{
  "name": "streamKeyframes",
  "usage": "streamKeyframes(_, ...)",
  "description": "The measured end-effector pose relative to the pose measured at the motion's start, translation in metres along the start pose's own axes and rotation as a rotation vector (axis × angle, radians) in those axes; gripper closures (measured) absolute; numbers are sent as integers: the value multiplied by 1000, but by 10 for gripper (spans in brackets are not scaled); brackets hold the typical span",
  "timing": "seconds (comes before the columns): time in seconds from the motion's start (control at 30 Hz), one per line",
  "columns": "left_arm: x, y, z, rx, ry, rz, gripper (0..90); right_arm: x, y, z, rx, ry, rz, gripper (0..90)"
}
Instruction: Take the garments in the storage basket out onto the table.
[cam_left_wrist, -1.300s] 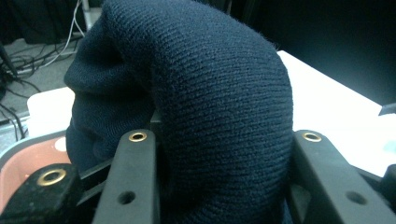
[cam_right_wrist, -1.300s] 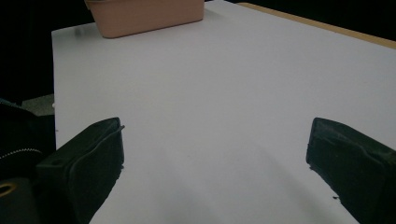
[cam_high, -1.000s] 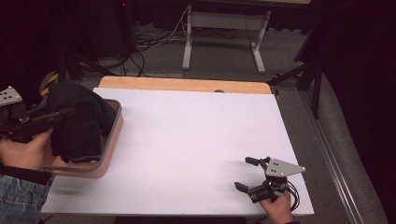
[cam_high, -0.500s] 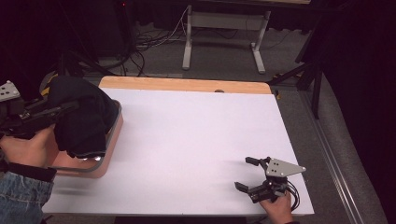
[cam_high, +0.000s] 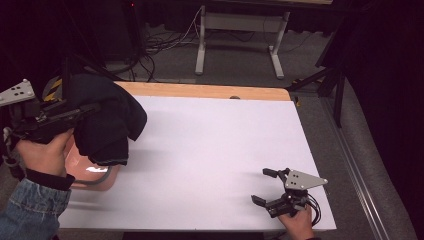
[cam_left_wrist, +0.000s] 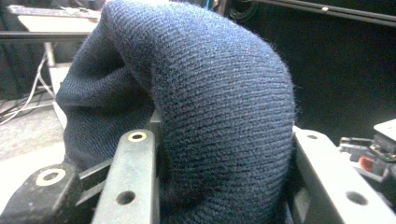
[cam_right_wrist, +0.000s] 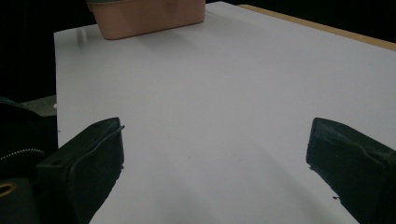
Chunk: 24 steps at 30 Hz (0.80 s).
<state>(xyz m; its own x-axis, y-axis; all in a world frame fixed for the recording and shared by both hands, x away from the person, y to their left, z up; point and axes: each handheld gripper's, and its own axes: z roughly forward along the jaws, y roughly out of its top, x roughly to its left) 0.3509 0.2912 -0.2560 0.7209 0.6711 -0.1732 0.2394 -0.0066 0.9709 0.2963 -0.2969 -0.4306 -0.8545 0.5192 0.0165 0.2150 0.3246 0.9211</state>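
Left gripper (cam_high: 75, 114), held up at the left edge of the table, has its jaws clamped on a dark navy knitted garment (cam_high: 107, 122), and the gripper's own view shows the ribbed knit (cam_left_wrist: 210, 116) bulging thickly between the two jaws, so the bite looks deep rather than a pinch at a hem. Going from the biggest thing down: the white table (cam_high: 215, 155) offers a broad bare stretch in front of the person, which seems the natural place to bring the cloth; the garment hangs bunched and folded over itself, its lower part drooping over the pink tub (cam_high: 92, 175) at the table's left side, whether touching the rim or just above it cannot be told; the tub appears again in the right gripper view at the far end of the sheet (cam_right_wrist: 149, 16). To do this step well, the lift should probably go high enough for the hanging tail to clear the tub wall before moving sideways, otherwise the cloth could drag the tub along. Right gripper (cam_high: 267, 187) rests low near the table's front right corner, jaws spread wide with nothing between them, well apart from the garment, and could take a free edge once the cloth is over the bare sheet.
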Motion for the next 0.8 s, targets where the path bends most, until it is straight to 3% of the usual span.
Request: streamKeyframes(0.8, -32, 3, 57, -4, -138, 13, 599, 0, 0, -2, -6, 3, -2, 46)
